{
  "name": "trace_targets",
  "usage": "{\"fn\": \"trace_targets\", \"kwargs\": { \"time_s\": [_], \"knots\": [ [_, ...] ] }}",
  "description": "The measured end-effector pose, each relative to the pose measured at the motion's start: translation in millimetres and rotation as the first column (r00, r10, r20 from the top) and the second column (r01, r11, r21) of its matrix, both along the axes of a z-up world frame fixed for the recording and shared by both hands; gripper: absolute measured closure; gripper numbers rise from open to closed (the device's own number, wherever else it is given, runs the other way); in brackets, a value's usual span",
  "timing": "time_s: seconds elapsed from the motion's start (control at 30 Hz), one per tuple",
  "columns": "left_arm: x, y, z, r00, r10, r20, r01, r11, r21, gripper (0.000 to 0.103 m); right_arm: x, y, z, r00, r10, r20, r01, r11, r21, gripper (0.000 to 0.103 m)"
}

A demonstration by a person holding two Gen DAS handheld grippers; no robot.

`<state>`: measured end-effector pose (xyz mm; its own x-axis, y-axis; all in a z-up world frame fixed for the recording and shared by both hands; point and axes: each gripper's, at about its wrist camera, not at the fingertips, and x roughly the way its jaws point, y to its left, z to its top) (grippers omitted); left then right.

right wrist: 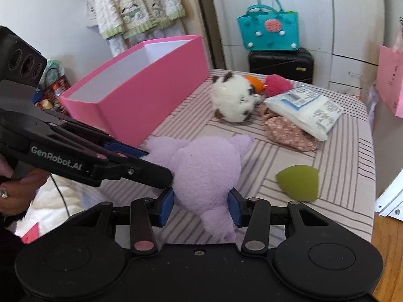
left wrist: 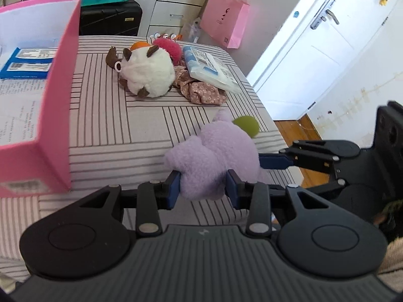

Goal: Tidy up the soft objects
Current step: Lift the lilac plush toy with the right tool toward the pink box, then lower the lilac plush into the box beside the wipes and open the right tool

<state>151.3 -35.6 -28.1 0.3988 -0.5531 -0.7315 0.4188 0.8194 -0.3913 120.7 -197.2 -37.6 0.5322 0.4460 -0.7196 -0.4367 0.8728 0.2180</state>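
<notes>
The purple plush [right wrist: 206,173] hangs just above the striped table [right wrist: 347,156], pinched between both grippers, likely because it is too floppy for one. The left gripper [left wrist: 202,188] clamps one limb, the right gripper [right wrist: 201,205] its lower body. The pink box [right wrist: 141,100], just beside it, seems its destination.

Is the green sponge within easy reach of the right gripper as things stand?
Probably not yet: the right gripper is shut on the purple plush, as is the left gripper. The green sponge lies unobstructed on the striped cloth.
</notes>
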Motion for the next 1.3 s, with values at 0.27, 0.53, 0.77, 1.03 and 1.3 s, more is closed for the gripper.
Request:
{"fn": "trace_targets", "kwargs": {
  "time_s": [0.27,0.53,0.77,1.03,1.3],
  "knots": [
    [-30.3,33.3,22.7,1.000,-0.017,-0.024,0.017,1.000,0.001,0.066,-7.2,17.9,21.1,0.993,0.092,-0.075,-0.087,0.994,0.066,0.052],
    [-48.7,62.4,46.1,1.000,-0.010,-0.026,0.010,1.000,-0.013,0.066,-12.3,42.4,46.9,0.981,0.188,-0.051,-0.185,0.981,0.065,0.052],
    [-61.9,82.4,63.3,1.000,-0.010,-0.004,0.010,1.000,0.010,0.066,-13.5,64.8,68.6,0.965,0.262,-0.008,-0.262,0.964,0.044,0.052],
    [-65.0,112.8,81.0,0.997,0.019,0.075,-0.018,1.000,-0.010,0.066,-1.7,95.1,90.4,0.930,0.352,0.108,-0.351,0.936,-0.025,0.053],
    [-27.1,153.2,80.3,0.992,0.104,0.076,-0.096,0.990,-0.102,0.066,42.9,130.0,99.6,0.892,0.413,0.182,-0.401,0.911,-0.100,0.053]
  ]
}}
